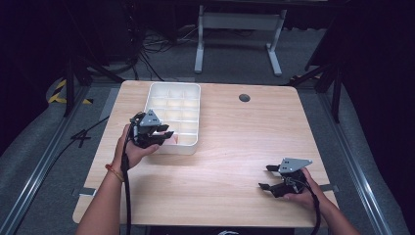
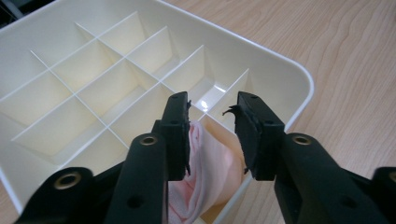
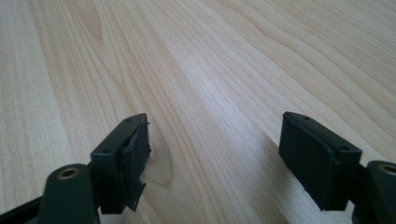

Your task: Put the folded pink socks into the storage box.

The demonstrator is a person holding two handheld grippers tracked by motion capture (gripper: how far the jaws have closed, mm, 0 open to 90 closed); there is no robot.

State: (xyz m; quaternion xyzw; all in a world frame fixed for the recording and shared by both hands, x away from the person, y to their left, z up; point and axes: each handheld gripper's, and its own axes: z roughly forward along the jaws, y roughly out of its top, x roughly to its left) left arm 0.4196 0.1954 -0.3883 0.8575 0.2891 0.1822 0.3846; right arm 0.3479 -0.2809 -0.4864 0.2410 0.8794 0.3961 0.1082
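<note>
A white tray (image 1: 173, 86) split into several compartments stands at the back left of the wooden table (image 1: 235, 147). A pink cloth (image 2: 210, 172) lies bunched in the tray's (image 2: 280, 60) near corner compartment. My left gripper (image 1: 164, 134) hangs just over that corner. In the left gripper view its jaws (image 2: 212, 109) stand apart above the cloth, with a gap on the right side, so it is open. The cloth shows as a pink patch (image 1: 173, 139) in the high view. My right gripper (image 1: 266, 177) rests low near the table's front right, its jaws (image 3: 215, 135) wide open over bare wood.
A dark round grommet hole (image 1: 244, 97) sits in the table near its back edge. Beyond the table stand a white desk frame (image 1: 240, 29) and loose cables on the grey floor. Metal rails run along both sides of the table.
</note>
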